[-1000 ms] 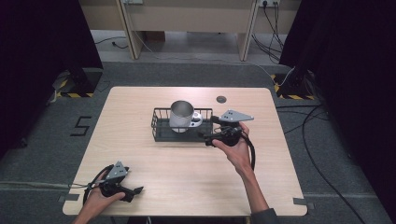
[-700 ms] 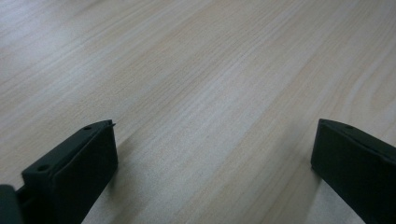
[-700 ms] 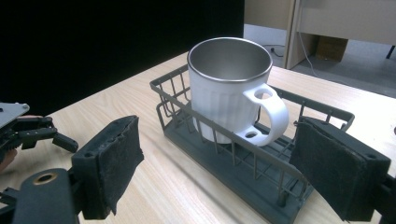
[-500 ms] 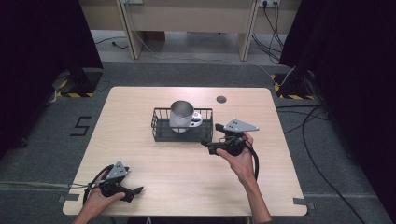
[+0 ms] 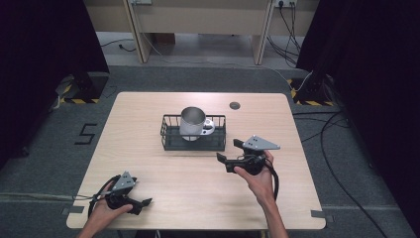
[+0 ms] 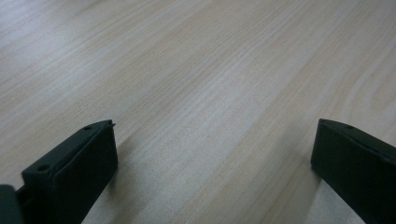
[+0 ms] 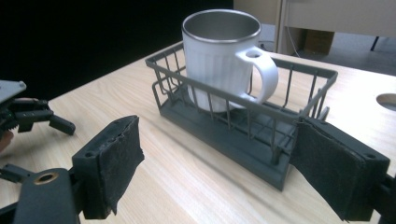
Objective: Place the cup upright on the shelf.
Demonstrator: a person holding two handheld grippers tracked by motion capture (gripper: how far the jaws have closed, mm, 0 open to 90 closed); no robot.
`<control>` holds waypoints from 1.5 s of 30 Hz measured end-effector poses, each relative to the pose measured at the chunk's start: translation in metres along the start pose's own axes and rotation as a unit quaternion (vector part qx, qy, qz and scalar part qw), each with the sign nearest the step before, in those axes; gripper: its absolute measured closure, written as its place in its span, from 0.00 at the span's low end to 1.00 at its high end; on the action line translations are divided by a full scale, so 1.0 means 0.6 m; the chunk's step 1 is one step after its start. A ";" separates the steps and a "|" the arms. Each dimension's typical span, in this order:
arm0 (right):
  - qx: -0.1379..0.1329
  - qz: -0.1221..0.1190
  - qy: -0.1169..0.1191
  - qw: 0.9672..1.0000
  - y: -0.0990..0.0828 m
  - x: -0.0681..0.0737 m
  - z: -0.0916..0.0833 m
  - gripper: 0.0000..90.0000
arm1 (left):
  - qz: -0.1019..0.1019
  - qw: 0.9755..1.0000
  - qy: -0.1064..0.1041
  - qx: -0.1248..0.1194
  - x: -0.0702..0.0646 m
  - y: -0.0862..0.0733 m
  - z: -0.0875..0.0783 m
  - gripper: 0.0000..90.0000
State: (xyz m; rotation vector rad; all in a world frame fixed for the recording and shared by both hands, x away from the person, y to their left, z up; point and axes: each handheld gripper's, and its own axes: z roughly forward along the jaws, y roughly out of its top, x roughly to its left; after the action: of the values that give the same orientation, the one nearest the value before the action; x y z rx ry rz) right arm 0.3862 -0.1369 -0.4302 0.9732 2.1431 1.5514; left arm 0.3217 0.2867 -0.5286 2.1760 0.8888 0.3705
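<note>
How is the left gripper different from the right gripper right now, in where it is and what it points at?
The left gripper sits low at the table's near left corner, while the right gripper is held farther in, just right of the wire basket. The left gripper faces bare wood; the right gripper faces the basket with the white mug standing upright inside. Both have open jaws with nothing between them, and each is held in one hand.

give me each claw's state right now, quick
Left claw: open, nothing between its jaws, low over the table.
Right claw: open, holding nothing, just short of the basket with the mug.
</note>
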 end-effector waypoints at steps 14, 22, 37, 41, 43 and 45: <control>-0.002 0.002 -0.005 1.000 -0.031 0.011 -0.018 0.18 | 0.000 1.000 0.000 0.000 0.000 0.000 0.000 0.00; -0.004 -0.002 -0.005 1.000 -0.039 0.022 -0.025 0.18 | 0.000 1.000 0.000 0.000 0.000 0.000 0.000 0.00; 0.001 -0.012 -0.007 1.000 -0.065 0.042 -0.034 0.17 | 0.000 1.000 0.000 0.000 0.000 0.000 0.000 0.00; -0.002 -0.011 -0.006 1.000 -0.075 0.045 -0.036 0.17 | 0.000 1.000 0.001 0.000 0.000 0.000 0.000 0.00; 0.000 -0.009 -0.005 1.000 -0.082 0.045 -0.036 0.17 | -0.001 1.000 0.001 0.000 0.000 0.000 0.000 0.00; 0.006 -0.010 -0.005 1.000 -0.089 0.044 -0.035 0.17 | -0.001 1.000 0.001 0.000 0.000 0.000 0.000 0.00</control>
State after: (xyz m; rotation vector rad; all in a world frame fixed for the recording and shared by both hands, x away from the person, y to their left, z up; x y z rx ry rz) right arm 0.3362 -0.1431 -0.4685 0.9584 2.1519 1.5232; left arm 0.3216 0.2868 -0.5286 2.1750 0.8915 0.3717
